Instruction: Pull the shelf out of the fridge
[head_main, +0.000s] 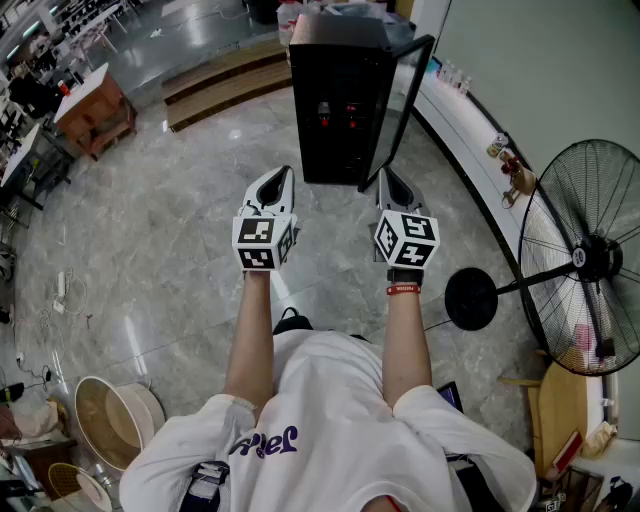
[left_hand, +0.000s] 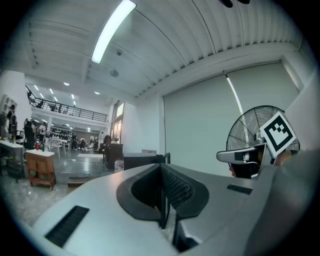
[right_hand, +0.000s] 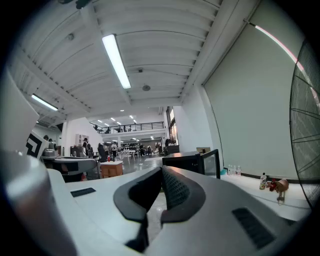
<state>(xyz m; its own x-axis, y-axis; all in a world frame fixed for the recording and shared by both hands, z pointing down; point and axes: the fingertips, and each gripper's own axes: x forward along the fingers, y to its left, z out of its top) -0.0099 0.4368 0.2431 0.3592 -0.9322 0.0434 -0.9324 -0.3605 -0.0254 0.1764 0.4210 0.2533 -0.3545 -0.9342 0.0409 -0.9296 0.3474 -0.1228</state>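
A large floor fan (head_main: 585, 255) is seen at the right, raised on a pole beside its round black base (head_main: 470, 298). A white ledge (head_main: 470, 135) is run along the wall, and small bottles (head_main: 447, 72) are lined up on it. A wooden table (head_main: 95, 112) is placed at the far left on the grey stone floor (head_main: 150, 250), with low wooden steps (head_main: 225, 80) to its right. A woven basket (head_main: 110, 420) is set at the lower left. A long ceiling lamp (right_hand: 116, 60) is lit overhead.

Polished grey marble floor (head_main: 150, 230), glossy. Pedestal fan (head_main: 585, 260) at 3 o'clock. Low wooden steps (head_main: 220, 85) at 11 o'clock, wooden cabinet (head_main: 95, 110) at 10. White curved ledge (head_main: 470, 150) along pale wall (head_main: 530, 70), 1–2 o'clock. Fluorescent tube (left_hand: 112, 30) on ribbed ceiling (left_hand: 165, 40). Mezzanine railing (right_hand: 127, 127) far back.
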